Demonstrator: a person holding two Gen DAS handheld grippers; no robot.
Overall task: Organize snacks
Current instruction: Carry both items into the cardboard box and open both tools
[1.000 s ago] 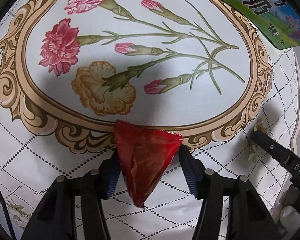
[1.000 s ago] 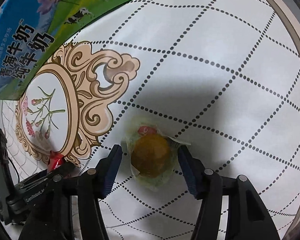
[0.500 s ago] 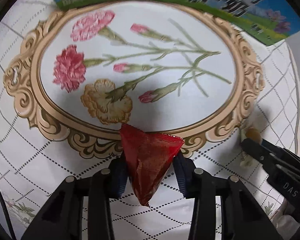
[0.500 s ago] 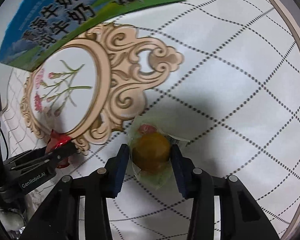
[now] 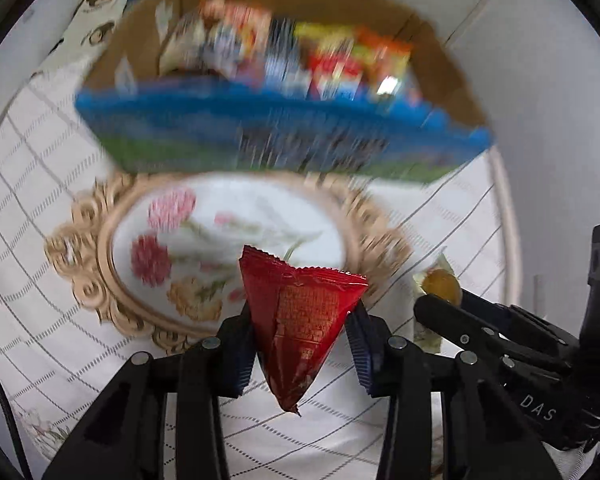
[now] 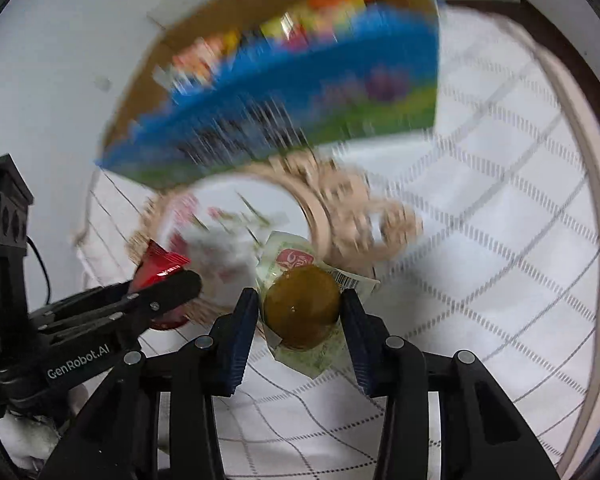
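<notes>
Red crinkled packet (image 5: 300,320) pinched in left tool (image 5: 300,344); right tool (image 6: 300,328) pinches brown, seemingly clear-wrapped snack (image 6: 302,308).

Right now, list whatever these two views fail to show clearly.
- Snack packets in the cardboard box: motion blur in both views, labels unreadable.
- Box's blue front panel: print smeared.
- Red packet in the left claw: lettering too small.
- Wrapped brown snack in the right claw: in the left view, mostly behind its claw.

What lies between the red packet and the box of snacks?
In the left wrist view, only the flower-printed tablecloth lies between the red packet and the box.
</notes>
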